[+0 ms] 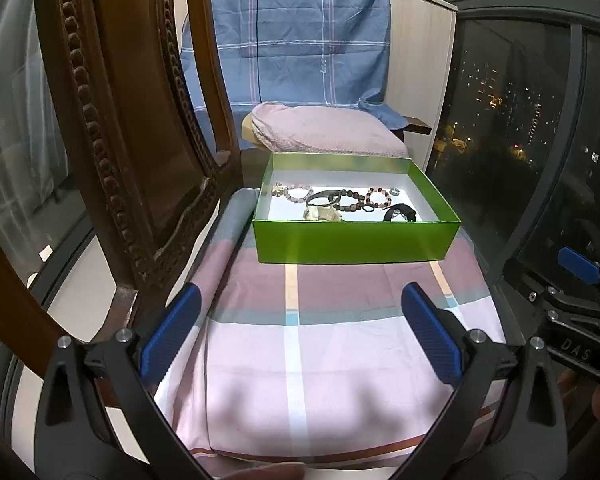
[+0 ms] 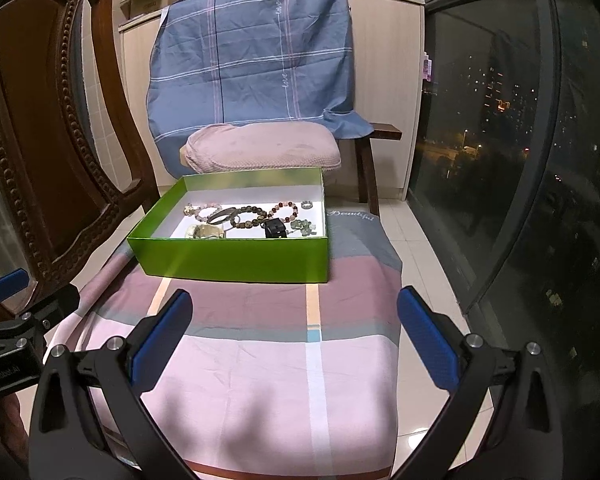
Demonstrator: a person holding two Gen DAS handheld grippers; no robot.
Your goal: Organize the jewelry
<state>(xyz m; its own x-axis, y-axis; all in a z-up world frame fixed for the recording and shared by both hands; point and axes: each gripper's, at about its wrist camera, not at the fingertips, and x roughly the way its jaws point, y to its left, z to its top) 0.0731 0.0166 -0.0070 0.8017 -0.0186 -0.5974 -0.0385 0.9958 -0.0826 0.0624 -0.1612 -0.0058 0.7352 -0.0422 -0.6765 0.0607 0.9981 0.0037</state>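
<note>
A green box with a white inside stands at the far end of a cloth-covered surface; it also shows in the right wrist view. Inside lie several bead bracelets, a metal bangle, a small ring, a black item, green stones and a pale piece. My left gripper is open and empty, well short of the box. My right gripper is open and empty, just short of the box's near wall.
A striped pink and mauve cloth covers the surface. A carved wooden chair stands close on the left. A pink cushion and a blue sheet lie behind the box. Dark windows run along the right.
</note>
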